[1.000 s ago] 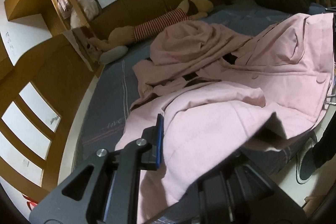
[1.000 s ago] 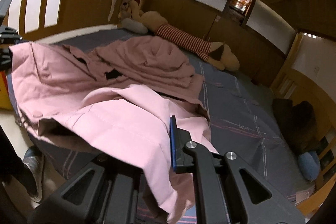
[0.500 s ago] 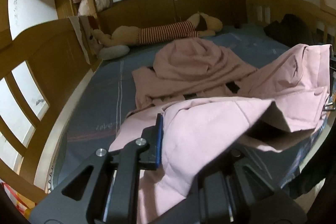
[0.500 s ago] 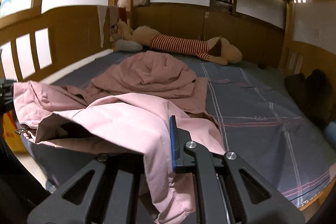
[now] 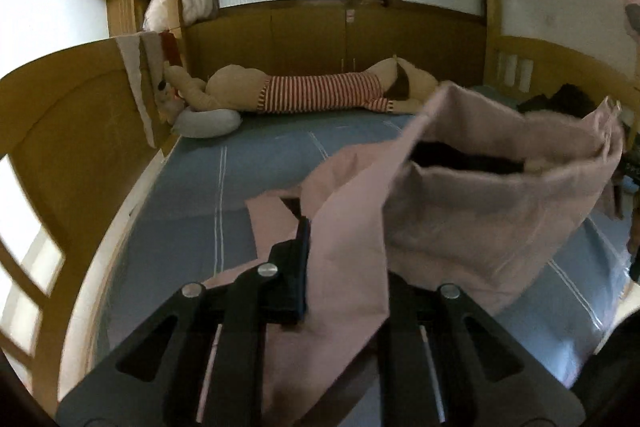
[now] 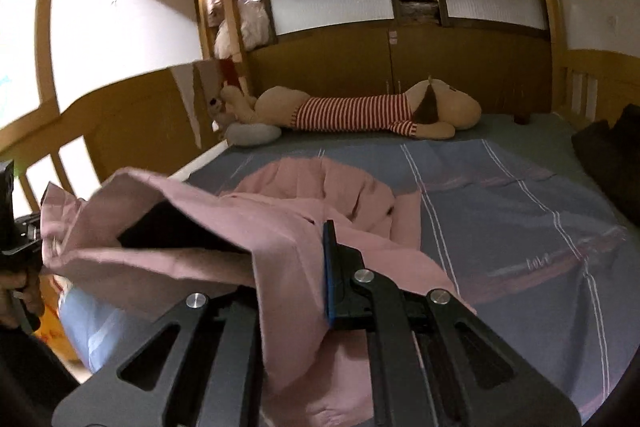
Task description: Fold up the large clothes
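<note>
Pink garment (image 5: 472, 211) | clamped in left jaws and right jaws | stretched between them above bed (image 6: 520, 195)

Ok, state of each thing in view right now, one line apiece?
Pink quilted fabric garment: crumpled, near edge lifted off the bed, far part resting on it.
Left gripper: jaws shut on the garment.
Right gripper: jaws shut on the garment.
Striped-shirt beige plush dog: lying on its side at the headboard.

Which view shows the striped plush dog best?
The right wrist view: the striped plush dog lies unobstructed along the far side of the bed, head included. In the left wrist view the lifted pink garment stands just before its head.
</note>
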`<control>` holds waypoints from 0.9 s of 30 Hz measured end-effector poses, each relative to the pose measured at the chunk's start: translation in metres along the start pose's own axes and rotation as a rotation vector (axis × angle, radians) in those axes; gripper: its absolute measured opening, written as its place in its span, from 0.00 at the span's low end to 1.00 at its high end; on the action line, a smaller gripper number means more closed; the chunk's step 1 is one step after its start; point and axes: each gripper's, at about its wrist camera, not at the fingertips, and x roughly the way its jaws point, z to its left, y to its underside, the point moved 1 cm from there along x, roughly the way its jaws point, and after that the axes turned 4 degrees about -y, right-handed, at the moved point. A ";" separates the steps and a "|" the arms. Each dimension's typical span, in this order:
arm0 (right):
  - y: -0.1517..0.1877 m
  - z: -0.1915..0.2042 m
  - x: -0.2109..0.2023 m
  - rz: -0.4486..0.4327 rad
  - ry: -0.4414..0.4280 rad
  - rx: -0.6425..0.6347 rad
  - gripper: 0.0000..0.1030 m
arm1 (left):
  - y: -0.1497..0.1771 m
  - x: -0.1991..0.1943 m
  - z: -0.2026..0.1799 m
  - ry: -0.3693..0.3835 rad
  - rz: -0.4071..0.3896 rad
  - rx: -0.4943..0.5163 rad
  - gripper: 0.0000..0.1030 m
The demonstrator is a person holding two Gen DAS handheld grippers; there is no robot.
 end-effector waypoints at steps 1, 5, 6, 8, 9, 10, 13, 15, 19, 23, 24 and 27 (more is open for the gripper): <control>-0.009 -0.005 0.008 -0.002 0.002 0.006 0.07 | -0.009 0.013 0.002 -0.006 0.007 0.000 0.11; -0.046 -0.022 0.052 0.002 0.013 0.014 0.07 | -0.041 0.076 0.010 -0.038 0.033 -0.018 0.11; -0.054 -0.028 0.066 0.007 0.018 0.022 0.07 | -0.047 0.089 0.010 -0.049 0.038 -0.012 0.11; -0.065 -0.038 0.090 0.014 0.040 0.035 0.07 | -0.056 0.120 0.011 -0.063 0.055 -0.012 0.11; -0.071 -0.044 0.104 0.019 0.049 0.044 0.07 | -0.060 0.135 0.013 -0.068 0.066 -0.012 0.11; -0.076 -0.049 0.116 0.025 0.059 0.049 0.07 | -0.063 0.155 0.013 -0.077 0.081 -0.009 0.11; -0.088 -0.065 0.159 0.054 0.101 0.056 0.07 | -0.066 0.197 0.015 -0.093 0.113 0.006 0.11; -0.090 -0.080 0.193 0.085 0.126 0.081 0.07 | -0.066 0.230 0.013 -0.110 0.136 0.034 0.11; -0.087 -0.106 0.255 0.156 0.163 0.110 0.07 | -0.061 0.278 0.007 -0.132 0.159 0.063 0.12; -0.072 -0.127 0.312 0.210 0.212 0.124 0.07 | -0.048 0.320 0.008 -0.145 0.179 0.048 0.12; -0.069 -0.130 0.320 0.215 0.216 0.131 0.07 | -0.045 0.326 0.008 -0.153 0.167 0.047 0.12; -0.057 -0.135 0.346 0.224 0.239 0.124 0.10 | -0.042 0.337 0.006 -0.178 0.140 0.046 0.13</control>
